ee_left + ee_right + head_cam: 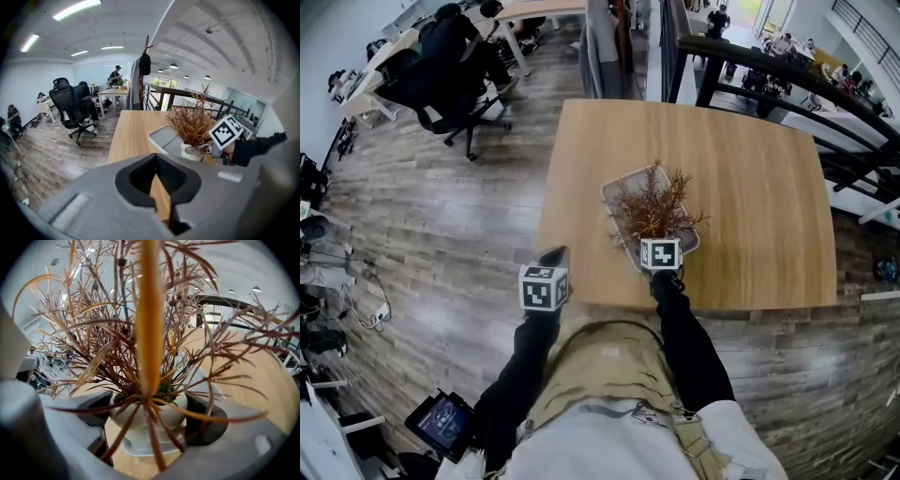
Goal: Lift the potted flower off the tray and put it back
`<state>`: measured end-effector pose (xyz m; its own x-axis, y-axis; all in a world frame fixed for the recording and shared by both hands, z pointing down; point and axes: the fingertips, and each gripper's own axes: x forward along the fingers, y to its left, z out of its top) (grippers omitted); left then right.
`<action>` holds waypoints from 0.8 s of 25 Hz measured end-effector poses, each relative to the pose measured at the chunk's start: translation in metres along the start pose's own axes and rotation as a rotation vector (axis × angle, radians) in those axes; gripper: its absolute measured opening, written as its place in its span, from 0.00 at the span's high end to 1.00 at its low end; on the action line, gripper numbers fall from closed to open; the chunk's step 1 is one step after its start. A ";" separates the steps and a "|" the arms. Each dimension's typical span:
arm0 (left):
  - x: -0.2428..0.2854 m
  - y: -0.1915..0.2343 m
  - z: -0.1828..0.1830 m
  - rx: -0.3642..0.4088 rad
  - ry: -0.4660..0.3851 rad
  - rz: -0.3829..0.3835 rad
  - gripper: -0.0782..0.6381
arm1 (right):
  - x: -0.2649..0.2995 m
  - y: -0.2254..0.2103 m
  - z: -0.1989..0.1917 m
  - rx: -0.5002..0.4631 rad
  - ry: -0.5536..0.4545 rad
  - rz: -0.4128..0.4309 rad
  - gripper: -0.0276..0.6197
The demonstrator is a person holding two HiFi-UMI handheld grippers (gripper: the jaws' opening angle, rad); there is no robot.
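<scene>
Right claw (147, 422) pinches the potted flower (157, 409) by its white pot, above the near corner of the tray (622, 190) on the surface (750, 169). Left claw (159, 187) pressed together, empty.

A grey-brown plank floor (441, 216) runs around a pale wooden bench (750, 187). Black office chairs (441, 98) stand by light desks (384, 66) at the far left, where people sit. A coat stand (140, 70) hung with garments rises beyond the bench, and a black railing (787, 80) runs along the right. Strip lights (77, 8) glow on the white ceiling (211, 51).
</scene>
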<state>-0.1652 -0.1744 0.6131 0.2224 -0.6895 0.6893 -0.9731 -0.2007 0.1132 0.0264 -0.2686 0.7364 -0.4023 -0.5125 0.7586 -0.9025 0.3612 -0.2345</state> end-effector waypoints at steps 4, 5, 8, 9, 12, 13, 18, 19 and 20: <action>-0.003 -0.001 -0.006 0.006 0.011 0.005 0.89 | 0.005 0.000 -0.002 -0.008 -0.003 0.007 0.21; -0.003 -0.002 -0.008 0.006 0.015 0.007 0.89 | 0.005 0.000 -0.001 -0.008 -0.007 0.012 0.21; -0.002 -0.005 -0.010 0.009 0.025 0.009 0.89 | 0.005 -0.001 0.000 -0.008 -0.011 0.028 0.21; -0.002 -0.006 -0.010 0.011 0.028 0.008 0.89 | 0.005 -0.001 -0.001 -0.008 -0.010 0.031 0.21; -0.001 -0.011 -0.010 0.019 0.035 0.001 0.89 | 0.005 -0.002 -0.004 -0.012 0.005 0.033 0.21; 0.000 -0.011 -0.010 0.020 0.037 -0.001 0.89 | 0.005 -0.002 -0.005 -0.013 0.013 0.033 0.21; -0.001 -0.018 -0.010 0.027 0.035 -0.016 0.89 | 0.005 0.000 -0.017 -0.018 0.064 0.026 0.21; -0.001 -0.019 -0.010 0.028 0.036 -0.019 0.89 | 0.006 0.000 -0.019 -0.020 0.074 0.024 0.21; -0.001 -0.020 -0.010 0.030 0.037 -0.020 0.89 | 0.007 0.000 -0.021 -0.019 0.080 0.022 0.21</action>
<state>-0.1464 -0.1626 0.6172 0.2390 -0.6591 0.7131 -0.9660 -0.2356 0.1061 0.0270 -0.2559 0.7540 -0.4081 -0.4404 0.7997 -0.8900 0.3870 -0.2411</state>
